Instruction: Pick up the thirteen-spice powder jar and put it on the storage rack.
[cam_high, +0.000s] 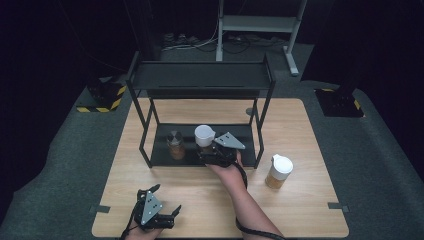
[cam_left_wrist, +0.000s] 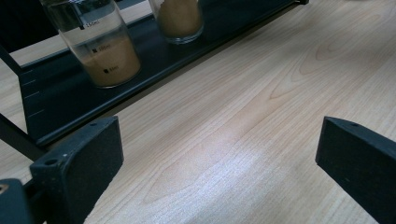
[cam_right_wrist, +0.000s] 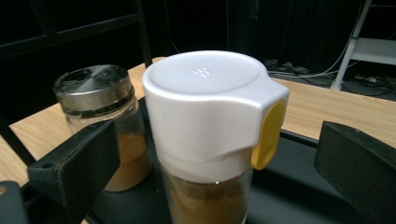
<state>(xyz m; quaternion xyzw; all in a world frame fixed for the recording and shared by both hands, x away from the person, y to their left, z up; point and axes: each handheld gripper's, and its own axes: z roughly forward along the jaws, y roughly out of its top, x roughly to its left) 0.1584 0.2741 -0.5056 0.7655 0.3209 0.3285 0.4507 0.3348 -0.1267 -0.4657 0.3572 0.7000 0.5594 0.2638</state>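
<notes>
Right gripper (cam_high: 212, 151) sat at the front edge of the rack's bottom shelf (cam_high: 162, 157), jaws spread wide on either side of the white-lidded jar (cam_right_wrist: 212, 135), not touching it. That jar held brown powder and stood mid-shelf; its lid had a yellow tab. Just beside it stood a metal-capped jar (cam_right_wrist: 100, 121), also part full of brown powder. A third jar (cam_high: 278, 171) stood on the table (cam_high: 300, 130) near the right edge, off the rack. Left gripper (cam_high: 160, 202) hovered near the table's front edge, jaws open, holding nothing, bare wood all around it.
</notes>
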